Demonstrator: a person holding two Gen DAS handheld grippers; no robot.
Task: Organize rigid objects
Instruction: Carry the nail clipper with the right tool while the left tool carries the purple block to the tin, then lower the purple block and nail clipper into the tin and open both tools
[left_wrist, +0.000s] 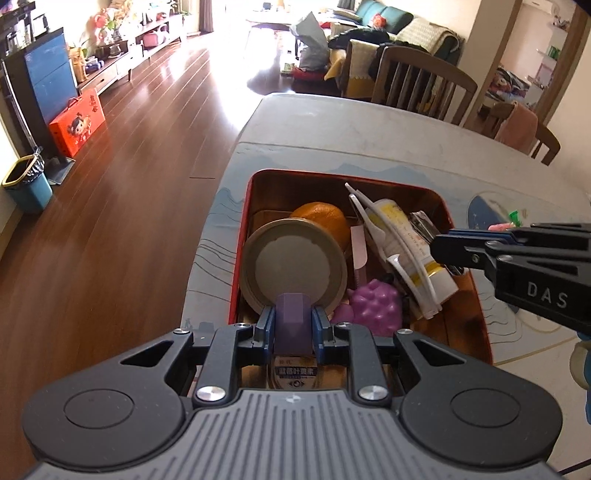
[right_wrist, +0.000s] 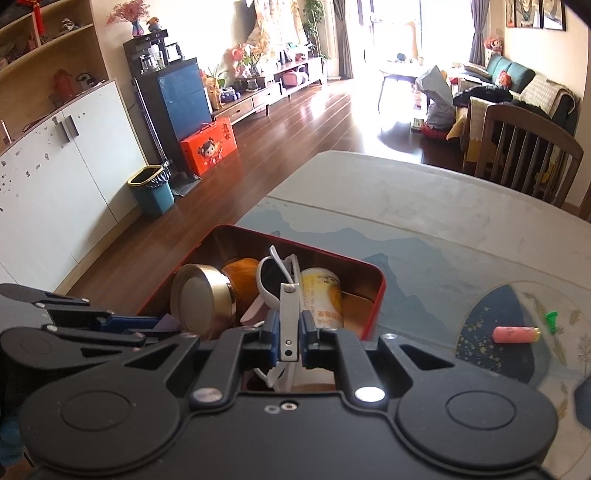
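Wooden flooring (left_wrist: 129, 166) is seen beyond the table (left_wrist: 369, 140); above the red tin (left_wrist: 476, 314), a purple block (left_wrist: 291, 325) is pinched by the left gripper (left_wrist: 293, 328), a metal clipper (right_wrist: 289, 325) by the right gripper (right_wrist: 290, 336).

A tin (left_wrist: 465, 291) is set on the bench (left_wrist: 369, 125), at its left edge. Inside the tin: a jar (left_wrist: 293, 264) at left, an orange (left_wrist: 321, 218) behind it, a tube (left_wrist: 410, 240) at right. A small capsule (right_wrist: 515, 334) lies on the bench, well right of the tin.
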